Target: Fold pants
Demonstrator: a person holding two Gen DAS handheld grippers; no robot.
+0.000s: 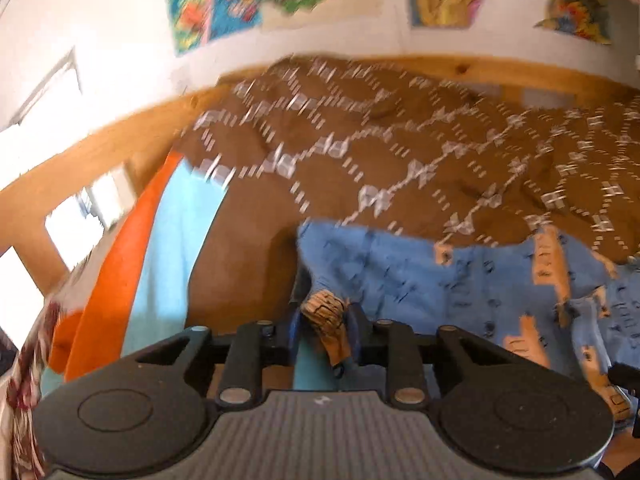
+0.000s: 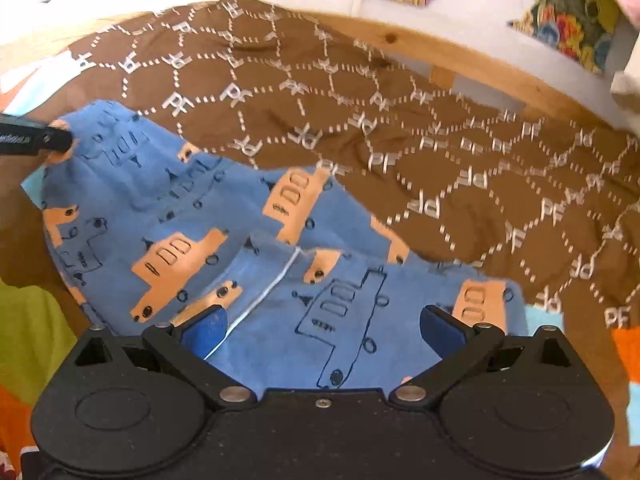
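Left gripper (image 1: 323,334) pinches a bunched corner of the blue pants (image 2: 168,216) on the brown bedspread (image 2: 440,152); right gripper (image 2: 322,326) gapes above them, empty; the left view is blurred.

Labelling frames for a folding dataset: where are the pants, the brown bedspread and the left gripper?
pants (image 2: 168,200): right wrist view, blue fabric.
brown bedspread (image 2: 440,152): right wrist view, patterned middle.
left gripper (image 1: 325,326): left wrist view, between fingertips.

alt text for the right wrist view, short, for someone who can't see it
The right gripper hovers with its blue pads wide open over blue pants printed with orange trucks, which lie rumpled on a brown patterned blanket. At far left, the left gripper pinches a corner of the pants. A wooden bed frame and colourful wall pictures run behind.
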